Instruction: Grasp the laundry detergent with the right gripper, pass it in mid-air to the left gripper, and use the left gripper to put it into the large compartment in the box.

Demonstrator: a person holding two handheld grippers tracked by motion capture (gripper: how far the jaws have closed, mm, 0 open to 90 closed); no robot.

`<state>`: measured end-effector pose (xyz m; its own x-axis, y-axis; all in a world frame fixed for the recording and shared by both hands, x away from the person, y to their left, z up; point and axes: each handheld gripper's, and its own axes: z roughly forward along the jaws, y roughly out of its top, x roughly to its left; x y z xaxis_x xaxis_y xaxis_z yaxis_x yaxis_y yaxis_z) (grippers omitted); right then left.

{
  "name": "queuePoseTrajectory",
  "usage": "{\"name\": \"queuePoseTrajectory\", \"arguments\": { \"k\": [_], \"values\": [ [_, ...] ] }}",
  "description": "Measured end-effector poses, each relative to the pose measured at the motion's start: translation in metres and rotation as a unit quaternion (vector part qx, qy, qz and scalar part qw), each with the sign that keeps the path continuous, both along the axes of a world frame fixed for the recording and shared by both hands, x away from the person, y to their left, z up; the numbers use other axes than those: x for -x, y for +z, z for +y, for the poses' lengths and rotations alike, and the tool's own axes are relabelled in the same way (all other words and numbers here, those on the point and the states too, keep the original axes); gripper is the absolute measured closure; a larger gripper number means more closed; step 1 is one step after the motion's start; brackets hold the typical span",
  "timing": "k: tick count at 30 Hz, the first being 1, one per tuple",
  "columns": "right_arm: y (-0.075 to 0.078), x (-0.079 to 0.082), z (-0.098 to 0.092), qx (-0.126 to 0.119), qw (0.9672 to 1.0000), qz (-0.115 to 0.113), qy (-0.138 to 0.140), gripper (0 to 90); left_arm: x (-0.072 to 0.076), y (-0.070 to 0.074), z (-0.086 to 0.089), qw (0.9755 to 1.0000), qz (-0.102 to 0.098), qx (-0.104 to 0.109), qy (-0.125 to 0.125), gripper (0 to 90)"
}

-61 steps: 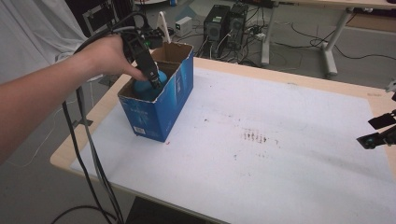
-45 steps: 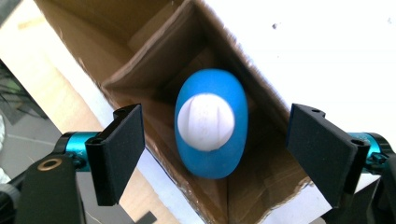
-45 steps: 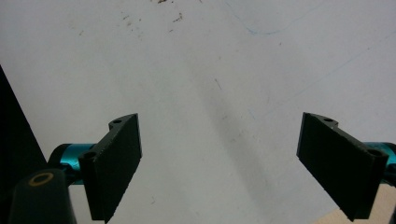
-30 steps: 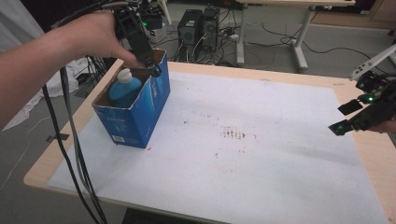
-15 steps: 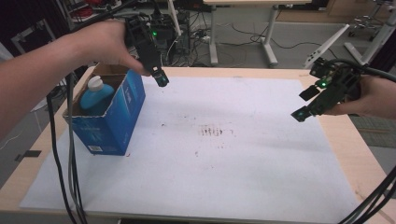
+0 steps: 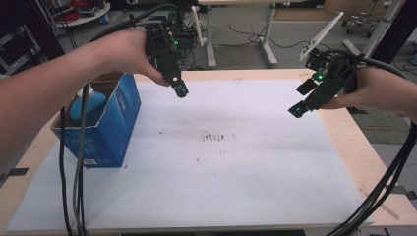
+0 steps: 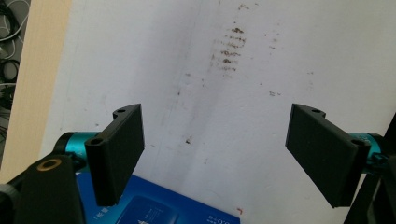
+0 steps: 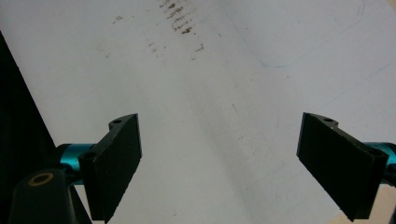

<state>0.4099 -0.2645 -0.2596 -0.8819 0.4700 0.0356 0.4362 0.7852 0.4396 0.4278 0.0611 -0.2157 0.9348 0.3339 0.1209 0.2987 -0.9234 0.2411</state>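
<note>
- The left gripper (image 6: pixel 180 90) is hanging in the air at the upper left of the high view, its jaws wide apart and holding nothing.
- The right gripper (image 6: pixel 299 109) is hanging at the upper right, jaws wide apart too, holding nothing.
- The blue bottle (image 6: pixel 86 104) is standing inside the blue box (image 6: pixel 109 135) at the left edge.
- The box is sitting on the white sheet (image 6: pixel 236 182), which is showing brown marks (image 6: pixel 216 136) in the middle.

The worktop (image 6: pixel 364 162) is covered by a white sheet (image 6: pixel 236 172), marked near its middle by brown stains (image 6: pixel 216 136). Desk legs (image 6: pixel 268 34) and cables (image 6: pixel 241 32) are seen on the floor behind.
</note>
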Motion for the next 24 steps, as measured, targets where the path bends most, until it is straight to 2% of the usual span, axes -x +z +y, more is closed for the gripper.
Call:
{"name": "queuePoseTrajectory", "arguments": {
  "k": [24],
  "values": [
    [-0.0003,-0.0057,0.0068,-0.002,0.9999,0.002,0.013,13.2,0.0044,-0.0051,0.0055,1.0,0.007,-0.001,0.004,19.7]
  ]
}}
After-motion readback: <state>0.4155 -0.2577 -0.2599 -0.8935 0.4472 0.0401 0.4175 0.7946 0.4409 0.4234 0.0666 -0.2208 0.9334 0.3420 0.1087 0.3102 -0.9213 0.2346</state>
